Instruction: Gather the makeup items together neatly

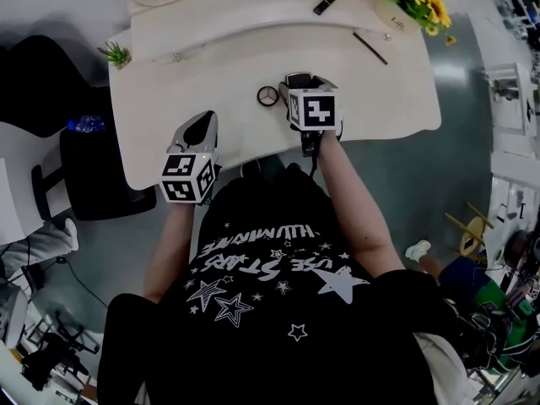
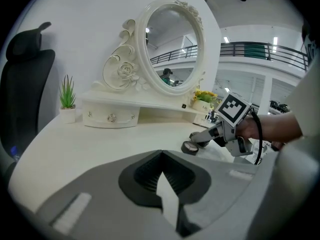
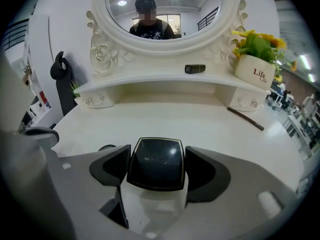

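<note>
1. While the right gripper (image 3: pixel 156 153) clamps the compact (image 3: pixel 155 170) by its two sides, the compact sits over the table (image 1: pixel 169 99) at mid front edge. I can't tell whether it is lifted or resting.
2. Left gripper (image 2: pixel 161 156): jaws pressed together with nothing between them, at the front-left corner.
3. Round case (image 1: pixel 267 96): on the table just left of the compact, very near the right gripper's left jaw. Contact is unclear.
4. Pencil (image 1: pixel 369 47): lies toward the right back of the table, below the shelf (image 1: pixel 236 15), well apart from the compact.
5. Tube (image 1: pixel 325 4): on the shelf, right of centre, near the flower pot (image 3: pixel 255 69).
6. Likely step: place the compact next to the round case, then fetch the pencil and tube.
7. Risks:
   - The compact looks glossy and is gripped only at its edges, so it could slip or twist if the squeeze eases.
   - Setting down this close to the round case, a jaw could knock it toward the front edge.
   - The pencil may roll if nudged rather than pinched.
   - Reaching for the tube puts the gripper close to the flower pot, so it could bump the pot or push the tube off the shelf.
</note>
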Motion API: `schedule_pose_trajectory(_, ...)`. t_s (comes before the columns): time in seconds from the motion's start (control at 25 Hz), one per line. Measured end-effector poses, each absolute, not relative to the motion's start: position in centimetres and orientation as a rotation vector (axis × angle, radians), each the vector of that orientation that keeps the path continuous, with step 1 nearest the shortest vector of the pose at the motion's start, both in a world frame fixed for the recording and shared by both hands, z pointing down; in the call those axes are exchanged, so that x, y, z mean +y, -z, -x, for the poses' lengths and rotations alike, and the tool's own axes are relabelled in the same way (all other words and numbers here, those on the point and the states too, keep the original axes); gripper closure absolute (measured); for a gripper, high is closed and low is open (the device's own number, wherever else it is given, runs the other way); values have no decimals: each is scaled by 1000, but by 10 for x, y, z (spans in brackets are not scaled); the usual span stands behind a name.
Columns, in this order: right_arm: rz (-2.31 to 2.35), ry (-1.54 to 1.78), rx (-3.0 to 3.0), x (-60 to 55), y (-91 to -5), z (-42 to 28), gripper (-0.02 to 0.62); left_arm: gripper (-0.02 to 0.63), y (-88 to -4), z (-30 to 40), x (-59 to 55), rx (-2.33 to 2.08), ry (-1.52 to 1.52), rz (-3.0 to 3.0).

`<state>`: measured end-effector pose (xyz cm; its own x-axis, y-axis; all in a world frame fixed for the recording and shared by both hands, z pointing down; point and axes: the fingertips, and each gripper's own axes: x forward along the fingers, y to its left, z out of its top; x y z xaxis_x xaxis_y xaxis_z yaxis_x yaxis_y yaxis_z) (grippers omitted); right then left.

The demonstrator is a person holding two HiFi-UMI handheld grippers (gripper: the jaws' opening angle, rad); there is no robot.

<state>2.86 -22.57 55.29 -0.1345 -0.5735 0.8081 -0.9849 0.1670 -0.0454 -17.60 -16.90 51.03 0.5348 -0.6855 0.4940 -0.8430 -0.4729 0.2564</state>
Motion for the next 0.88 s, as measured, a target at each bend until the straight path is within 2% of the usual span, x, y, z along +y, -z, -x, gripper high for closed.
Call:
schedule_pose_trajectory(0.64, -1484, -796, -1776, -226, -566, -37, 222, 604, -515, 161, -177, -1180, -479, -2329)
schedule_pose_trajectory(0.88, -1458, -782, -1814, -223, -551, -42, 186, 604, -514, 153, -184, -1146, -483, -2348)
